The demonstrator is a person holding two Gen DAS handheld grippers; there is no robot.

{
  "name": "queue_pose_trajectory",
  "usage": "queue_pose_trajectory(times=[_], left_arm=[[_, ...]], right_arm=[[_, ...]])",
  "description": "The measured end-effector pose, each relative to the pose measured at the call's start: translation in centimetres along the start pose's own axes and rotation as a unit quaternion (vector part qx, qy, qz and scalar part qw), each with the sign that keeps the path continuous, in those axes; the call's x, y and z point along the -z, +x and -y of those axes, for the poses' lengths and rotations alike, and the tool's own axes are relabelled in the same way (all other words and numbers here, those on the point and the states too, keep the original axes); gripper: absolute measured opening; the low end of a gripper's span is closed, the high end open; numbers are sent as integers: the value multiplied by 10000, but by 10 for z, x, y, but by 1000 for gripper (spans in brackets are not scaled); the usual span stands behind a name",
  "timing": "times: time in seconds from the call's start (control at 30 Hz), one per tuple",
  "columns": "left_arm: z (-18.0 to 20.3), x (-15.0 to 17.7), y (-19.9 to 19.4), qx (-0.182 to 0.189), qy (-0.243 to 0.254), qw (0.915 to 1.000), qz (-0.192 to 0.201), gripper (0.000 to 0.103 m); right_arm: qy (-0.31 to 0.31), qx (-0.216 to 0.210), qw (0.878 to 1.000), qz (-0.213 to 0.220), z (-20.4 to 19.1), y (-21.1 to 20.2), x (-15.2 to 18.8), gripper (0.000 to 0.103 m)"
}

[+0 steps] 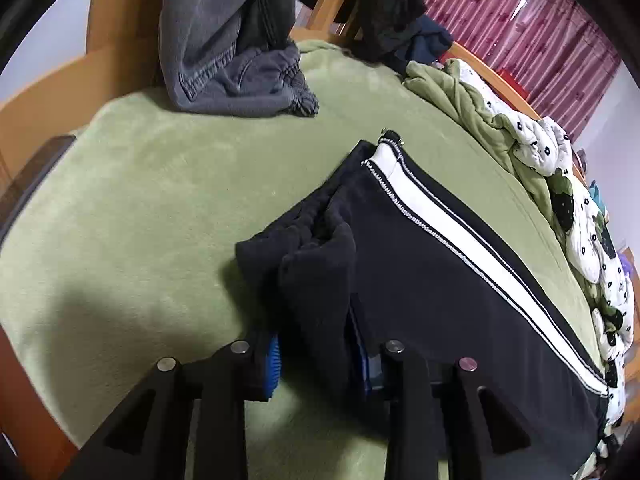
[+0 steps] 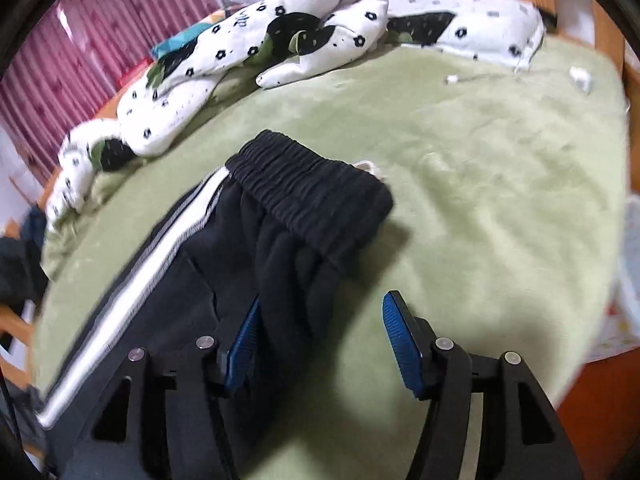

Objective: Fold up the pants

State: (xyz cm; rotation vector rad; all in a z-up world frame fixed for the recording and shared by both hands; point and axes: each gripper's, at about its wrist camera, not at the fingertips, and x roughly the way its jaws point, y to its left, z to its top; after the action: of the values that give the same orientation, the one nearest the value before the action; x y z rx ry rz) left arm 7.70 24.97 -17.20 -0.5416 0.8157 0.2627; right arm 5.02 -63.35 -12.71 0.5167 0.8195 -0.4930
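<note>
Left wrist view: left tool (image 1: 318, 356) has a fold of the black pants (image 1: 420, 264) between its blue pads, jaws narrow, grip unclear. Pants run centre to lower right on the green bed cover (image 1: 140, 208). Grey garment (image 1: 224, 40) at top, wooden bed frame (image 1: 116, 32) upper left, maroon curtain (image 1: 520, 16) upper right.

Right wrist view: right tool (image 2: 320, 340) wide, clamping nothing; waistband (image 2: 308, 188) at centre. Patterned quilt (image 2: 280, 40) across the top.

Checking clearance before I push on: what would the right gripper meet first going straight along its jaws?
Probably the black pants: bunched fabric below the waistband lies right ahead of the right gripper, between its open jaws. Depth is unclear.
</note>
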Motion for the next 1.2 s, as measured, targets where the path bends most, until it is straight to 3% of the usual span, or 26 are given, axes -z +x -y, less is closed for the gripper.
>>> queue_pose_trajectory(times=[0.17, 0.3, 0.37, 0.43, 0.6, 0.8, 0.9, 1.07, 1.2], left_arm=[[-18, -7, 6, 286, -444, 9986, 33, 43], [-19, -19, 13, 340, -682, 9969, 181, 43], [-17, -24, 12, 209, -705, 9969, 291, 32], [-4, -30, 7, 57, -446, 9982, 395, 25], [53, -50, -19, -167, 603, 9963, 594, 22], [153, -60, -69, -37, 1936, 9775, 842, 21], [218, -39, -90, 152, 2532, 9626, 951, 21], [315, 34, -96, 652, 3302, 9381, 820, 20], [358, 108, -66, 1218, 3247, 9379, 80, 20]], right_arm=[[-410, 110, 9990, 170, -26, -38, 12, 60], [-876, -107, 9958, 236, -79, -59, 17, 60], [-1065, -240, 9936, 290, -107, -68, 19, 60], [-1247, -407, 9908, 338, -135, -77, 21, 60], [-1599, -921, 9819, 417, -206, -93, 18, 60], [-2580, -1097, 9582, 567, -266, -113, 30, 60], [-2587, -1303, 9549, 647, -267, -113, 27, 60], [-2217, -1437, 9629, 549, -231, -95, 24, 60], [-1876, -1468, 9710, 194, -199, -79, 23, 60]])
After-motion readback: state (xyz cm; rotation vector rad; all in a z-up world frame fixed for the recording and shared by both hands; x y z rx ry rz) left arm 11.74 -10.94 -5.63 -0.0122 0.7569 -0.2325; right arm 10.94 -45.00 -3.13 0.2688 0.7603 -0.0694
